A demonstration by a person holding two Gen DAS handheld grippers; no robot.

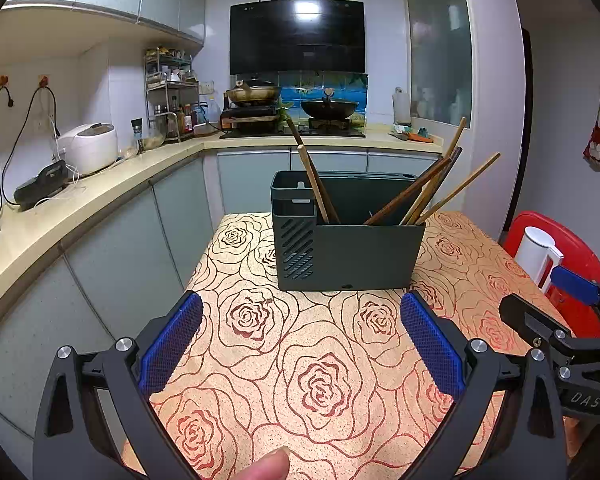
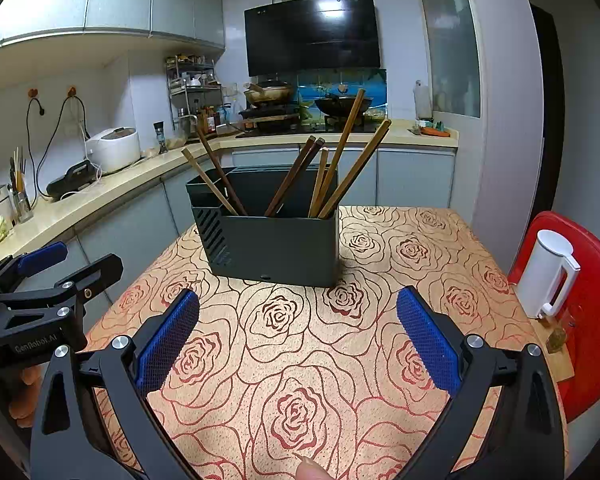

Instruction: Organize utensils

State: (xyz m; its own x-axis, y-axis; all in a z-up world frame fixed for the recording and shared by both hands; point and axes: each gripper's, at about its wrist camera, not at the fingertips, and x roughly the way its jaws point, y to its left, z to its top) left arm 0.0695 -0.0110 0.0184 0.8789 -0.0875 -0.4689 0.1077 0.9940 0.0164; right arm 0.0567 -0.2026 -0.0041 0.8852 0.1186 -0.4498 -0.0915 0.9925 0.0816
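Observation:
A dark green utensil holder (image 1: 348, 252) stands on the rose-patterned table (image 1: 320, 380); it also shows in the right wrist view (image 2: 276, 246). Several wooden chopsticks (image 1: 420, 192) stand tilted inside it, some leaning left, most leaning right; they show in the right wrist view too (image 2: 332, 172). My left gripper (image 1: 300, 340) is open and empty, above the table in front of the holder. My right gripper (image 2: 298, 336) is open and empty, also short of the holder. Each gripper shows at the edge of the other's view: the right one (image 1: 548, 304), the left one (image 2: 68, 268).
A white kettle (image 2: 550, 276) sits on a red stool (image 2: 592, 312) to the table's right. A kitchen counter (image 1: 80, 200) with a rice cooker (image 1: 90, 146) runs along the left. A stove with pans (image 1: 292, 108) is at the back.

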